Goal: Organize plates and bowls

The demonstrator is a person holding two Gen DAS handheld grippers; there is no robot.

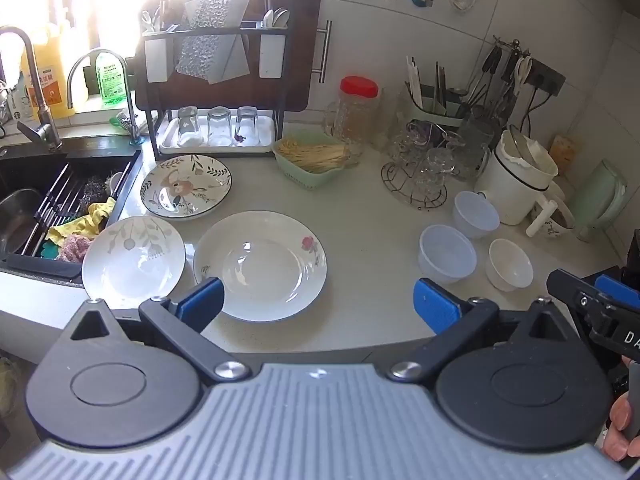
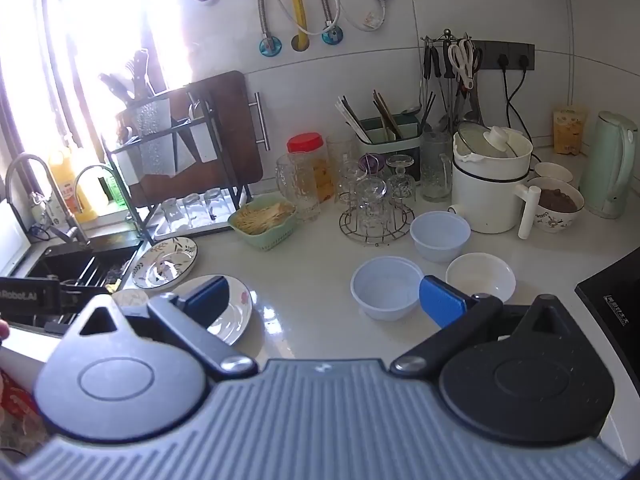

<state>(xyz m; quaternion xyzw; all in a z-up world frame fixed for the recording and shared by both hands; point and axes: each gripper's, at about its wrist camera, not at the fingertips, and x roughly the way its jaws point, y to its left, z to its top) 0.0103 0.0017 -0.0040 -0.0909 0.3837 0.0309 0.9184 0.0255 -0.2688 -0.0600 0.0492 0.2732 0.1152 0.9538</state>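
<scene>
Three plates lie on the white counter: a large white plate with a red flower (image 1: 260, 264) in front, a white leaf-pattern plate (image 1: 134, 258) at its left by the sink, and a blue-rimmed floral plate (image 1: 186, 185) behind. Three small white bowls (image 1: 447, 253) (image 1: 476, 214) (image 1: 509, 264) stand at the right. My left gripper (image 1: 318, 306) is open and empty, just in front of the large plate. My right gripper (image 2: 324, 298) is open and empty, near the bowls (image 2: 386, 287) (image 2: 440, 235) (image 2: 480, 276); the flower plate (image 2: 236, 312) shows at its left finger.
A black sink (image 1: 48, 208) with cloths is at the left. A dish rack with glasses (image 1: 218, 128), a green basket (image 1: 312, 160), a wire stand of glasses (image 1: 420, 168), a white pot (image 1: 516, 184) and a green kettle (image 2: 610, 164) line the back. A black stovetop (image 2: 616, 300) is at the right.
</scene>
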